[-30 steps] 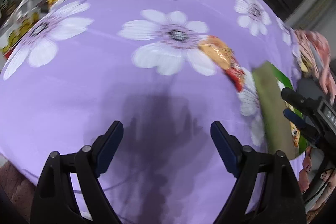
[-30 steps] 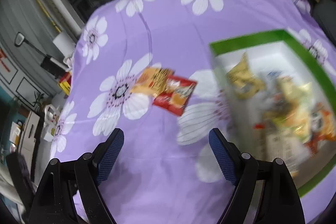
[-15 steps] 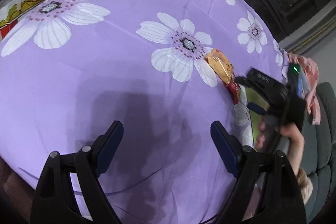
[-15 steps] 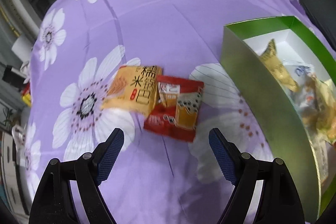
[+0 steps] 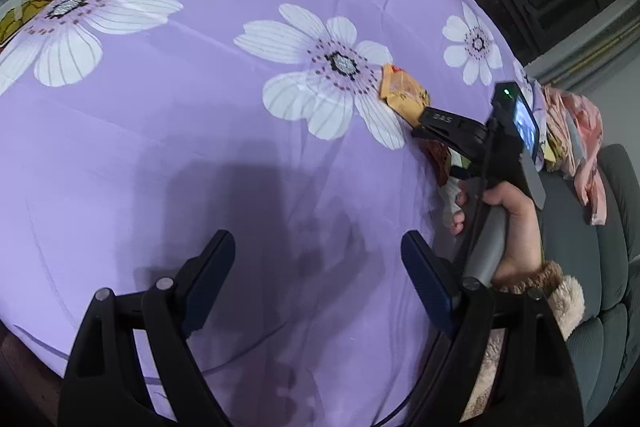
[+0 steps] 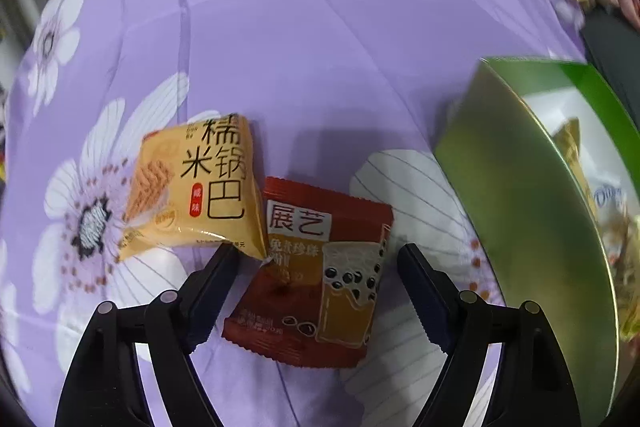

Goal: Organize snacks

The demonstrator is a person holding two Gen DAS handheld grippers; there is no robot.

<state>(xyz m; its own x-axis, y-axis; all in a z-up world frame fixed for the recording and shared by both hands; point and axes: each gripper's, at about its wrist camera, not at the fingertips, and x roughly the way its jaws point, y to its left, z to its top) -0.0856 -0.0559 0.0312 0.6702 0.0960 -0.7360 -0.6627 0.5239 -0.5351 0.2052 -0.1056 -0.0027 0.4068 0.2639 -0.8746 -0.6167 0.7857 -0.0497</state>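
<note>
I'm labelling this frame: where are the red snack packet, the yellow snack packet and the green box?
red snack packet (image 6: 316,275), right wrist view, middle of its printed front.
yellow snack packet (image 6: 196,191), right wrist view, middle of its front.
green box (image 6: 520,195), right wrist view, on its outer side wall.

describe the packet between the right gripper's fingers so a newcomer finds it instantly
On the purple flower-print tablecloth, left of the green-walled cardboard box, two snack packets lie side by side. The target is the dark red foil packet, framed by the open right gripper. Unlike the yellow-orange packet beside it, it pictures bubble tea.
</note>
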